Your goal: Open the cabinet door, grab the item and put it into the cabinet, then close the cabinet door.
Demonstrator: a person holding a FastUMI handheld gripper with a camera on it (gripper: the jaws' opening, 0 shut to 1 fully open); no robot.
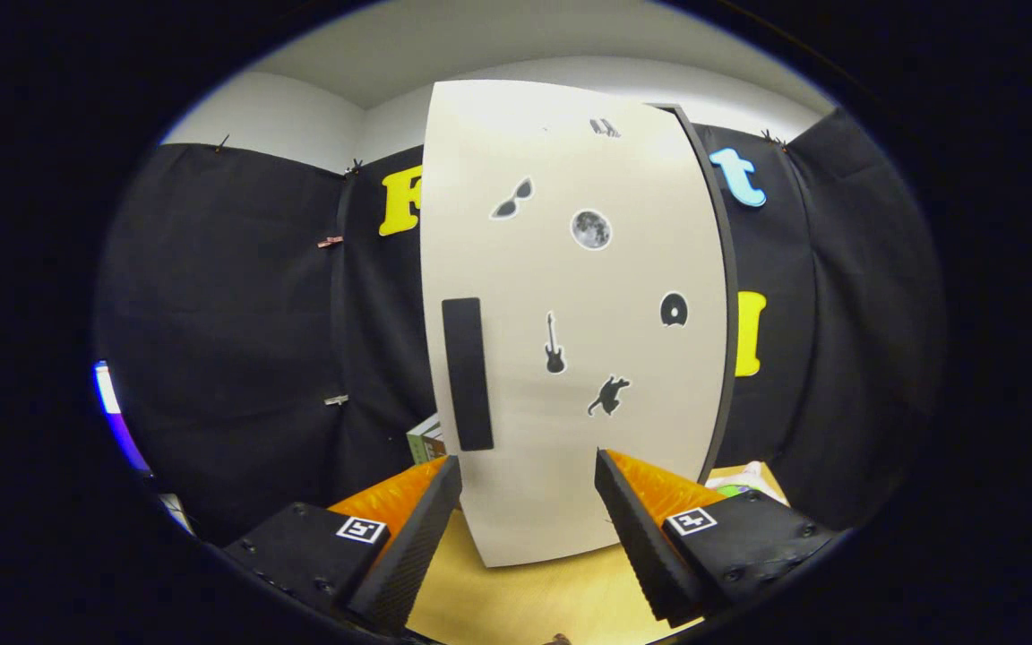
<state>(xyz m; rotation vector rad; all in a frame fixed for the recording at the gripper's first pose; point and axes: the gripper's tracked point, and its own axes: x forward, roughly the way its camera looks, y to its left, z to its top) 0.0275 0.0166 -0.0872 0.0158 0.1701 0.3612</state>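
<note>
A tall white cabinet (570,296) stands on the wooden table (525,600) just ahead of my fingers. Its door faces me, closed, with several small dark stickers on it. A black vertical handle (467,374) sits near the door's left edge, a little above and beyond my left finger. My gripper (527,475) is open, with nothing between its fingers, and its fingertips frame the lower part of the door. A small boxed item (425,439) peeks out from behind the cabinet's left side, above my left finger.
Black cloth walls close in behind and on both sides of the cabinet. Something white and green (740,484) lies on the table to the right of the cabinet, partly hidden behind my right finger. Bare tabletop lies between my fingers and the cabinet base.
</note>
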